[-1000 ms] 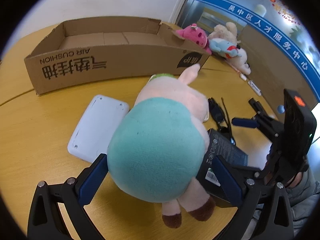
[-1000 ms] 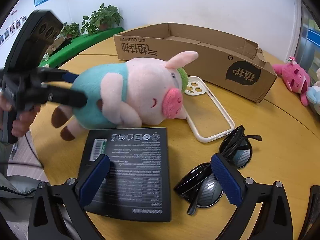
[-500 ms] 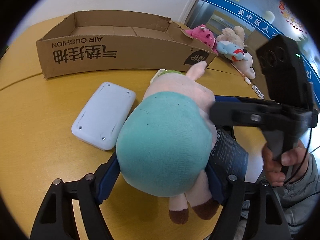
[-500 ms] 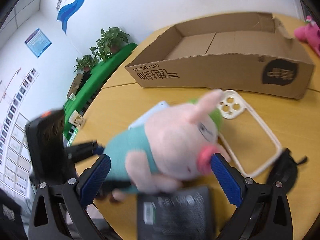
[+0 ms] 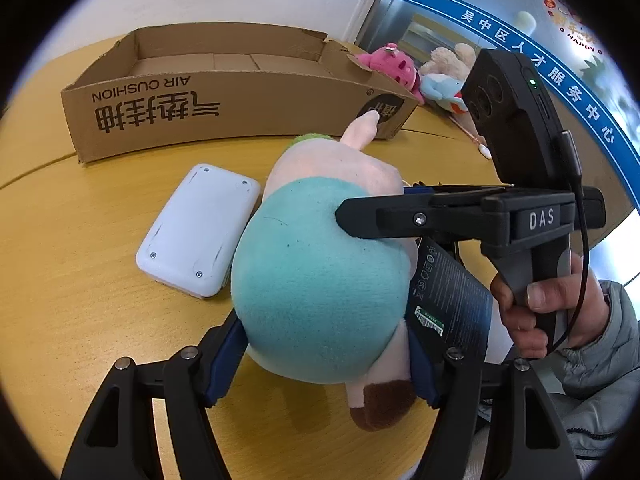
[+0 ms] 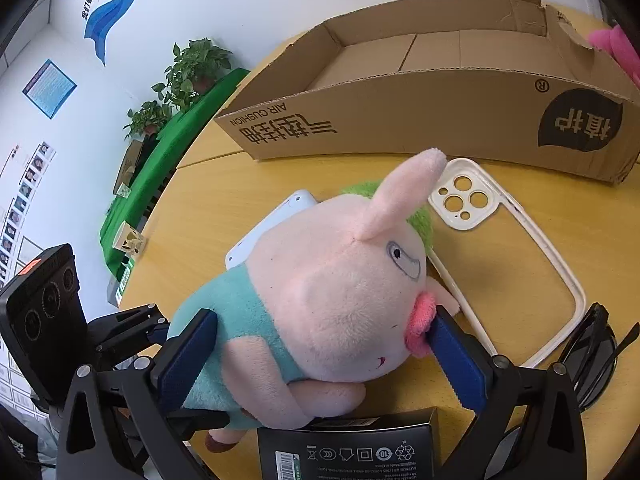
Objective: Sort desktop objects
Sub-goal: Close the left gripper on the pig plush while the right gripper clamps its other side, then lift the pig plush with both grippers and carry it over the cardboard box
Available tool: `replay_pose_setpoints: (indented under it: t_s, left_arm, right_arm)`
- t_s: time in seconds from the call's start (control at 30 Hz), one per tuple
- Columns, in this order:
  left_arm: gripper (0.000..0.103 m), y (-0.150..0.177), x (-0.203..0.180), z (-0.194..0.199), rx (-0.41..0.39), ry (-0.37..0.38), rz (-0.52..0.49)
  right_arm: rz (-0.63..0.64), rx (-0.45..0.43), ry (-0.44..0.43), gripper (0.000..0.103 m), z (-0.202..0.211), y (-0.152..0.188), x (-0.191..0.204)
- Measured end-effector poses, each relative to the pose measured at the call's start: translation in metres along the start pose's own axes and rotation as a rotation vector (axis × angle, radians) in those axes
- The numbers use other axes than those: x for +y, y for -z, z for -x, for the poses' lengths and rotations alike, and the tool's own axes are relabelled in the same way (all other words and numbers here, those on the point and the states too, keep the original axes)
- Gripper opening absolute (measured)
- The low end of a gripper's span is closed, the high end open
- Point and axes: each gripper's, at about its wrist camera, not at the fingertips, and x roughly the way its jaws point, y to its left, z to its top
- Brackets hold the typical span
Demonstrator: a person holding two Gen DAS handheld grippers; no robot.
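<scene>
Plush pig (image 5: 320,280) lies on the table just in front of the cardboard box (image 5: 224,112). Left gripper (image 5: 326,356) has been closing, pads now squeezing its teal rump; right gripper (image 6: 320,356) straddles head and body, contact unclear. It looks soft and light, so grip the thick body.

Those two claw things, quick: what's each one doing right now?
Left gripper: jaws have just been closing, now clamped on the pig plush at its teal rear.
Right gripper: pads straddle the plush's head; whether they squeeze it cannot be told.
</scene>
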Motion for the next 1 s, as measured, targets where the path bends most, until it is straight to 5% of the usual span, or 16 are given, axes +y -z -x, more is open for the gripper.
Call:
replay_pose_setpoints:
  t_s: [0.13,0.3,0.47,1.0]
  left_arm:
    - [0.066,0.001,0.003,0.003,-0.018,0.03,0.007]
    - [0.064,-0.002,0.0,0.013,-0.052,0.039,0.024]
    - [0.064,-0.021,-0.003,0.032,-0.111,0.032,-0.009]
    - [0.064,-0.157,0.008,0.074,-0.338,0.024,-0.122]
  right_arm:
    - [0.013,-0.008,-0.008,0.102,-0.002,-0.001,0.005]
    - [0.033,-0.058,-0.009,0.087,0.008,-0.003,0.019]
    - [0.074,-0.107,-0.01,0.087,0.028,-0.017,0.032]
    - [0.246,-0.319,0.089,0.087,0.101,-0.147,0.068]
